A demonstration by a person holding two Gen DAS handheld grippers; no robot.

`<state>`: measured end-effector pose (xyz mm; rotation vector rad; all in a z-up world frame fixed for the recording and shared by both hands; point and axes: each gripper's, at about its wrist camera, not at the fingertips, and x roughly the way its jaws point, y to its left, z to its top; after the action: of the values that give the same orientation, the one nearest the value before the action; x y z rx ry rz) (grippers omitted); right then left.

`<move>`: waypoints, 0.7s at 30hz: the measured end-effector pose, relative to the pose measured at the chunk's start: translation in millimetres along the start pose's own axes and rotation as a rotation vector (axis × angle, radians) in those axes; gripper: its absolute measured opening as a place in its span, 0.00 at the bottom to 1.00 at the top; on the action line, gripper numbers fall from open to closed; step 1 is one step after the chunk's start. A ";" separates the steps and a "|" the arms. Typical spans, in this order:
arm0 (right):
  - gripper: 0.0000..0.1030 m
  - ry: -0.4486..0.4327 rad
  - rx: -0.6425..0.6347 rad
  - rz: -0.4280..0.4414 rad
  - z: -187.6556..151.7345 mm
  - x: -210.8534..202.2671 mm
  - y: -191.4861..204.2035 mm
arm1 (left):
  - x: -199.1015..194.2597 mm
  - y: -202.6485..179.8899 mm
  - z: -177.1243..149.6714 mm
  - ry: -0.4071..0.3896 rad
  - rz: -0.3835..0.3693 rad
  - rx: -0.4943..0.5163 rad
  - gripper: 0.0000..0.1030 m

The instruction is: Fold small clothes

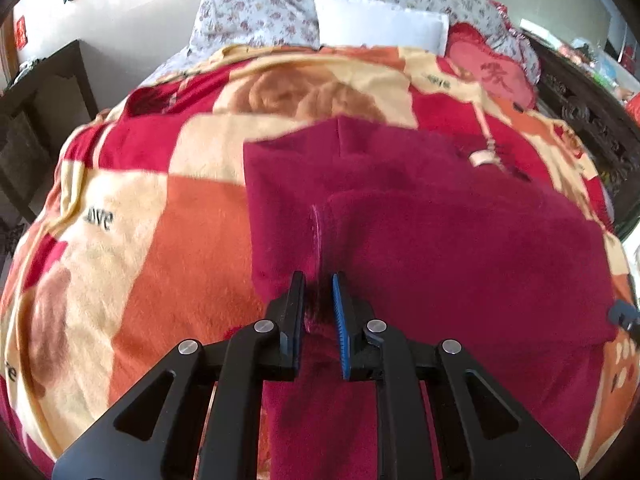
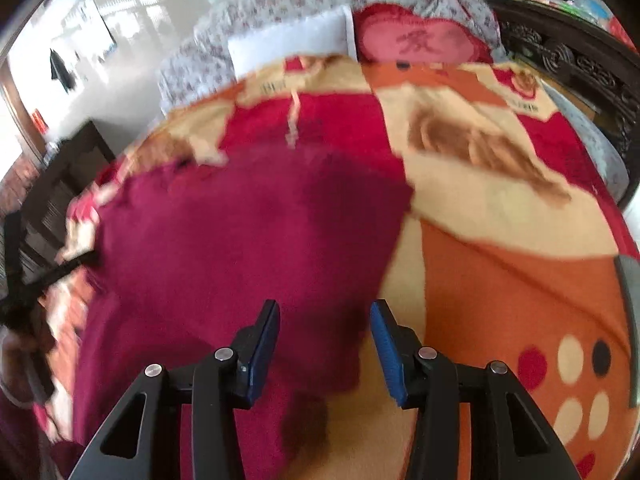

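A dark red fleece garment [image 1: 420, 208] lies spread on a bed covered by a red, orange and cream blanket [image 1: 132, 216]. My left gripper [image 1: 319, 280] is shut on a pinched fold of the garment near its near edge. In the right wrist view the same garment [image 2: 240, 232] lies to the left and ahead. My right gripper [image 2: 325, 308] is open and empty, hovering over the garment's near right corner. The right gripper's tip shows at the right edge of the left wrist view [image 1: 624, 314]. The left gripper shows at the left edge of the right wrist view [image 2: 28, 284].
A white pillow [image 1: 380, 22], a floral quilt [image 1: 256, 12] and a red heart cushion [image 1: 492, 68] lie at the bed's head. A dark carved headboard [image 1: 588, 120] runs along the right. A dark wooden cabinet [image 1: 36, 120] stands left of the bed.
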<state>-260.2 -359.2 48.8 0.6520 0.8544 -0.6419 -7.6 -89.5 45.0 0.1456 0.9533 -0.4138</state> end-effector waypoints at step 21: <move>0.46 -0.034 0.031 0.058 -24.6 -29.0 25.1 | -34.7 -9.4 -37.3 0.016 0.042 0.065 0.13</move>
<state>-267.8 -318.2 67.1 0.6895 0.7928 -0.6132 -57.4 -77.2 52.3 0.2278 0.9516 -0.4052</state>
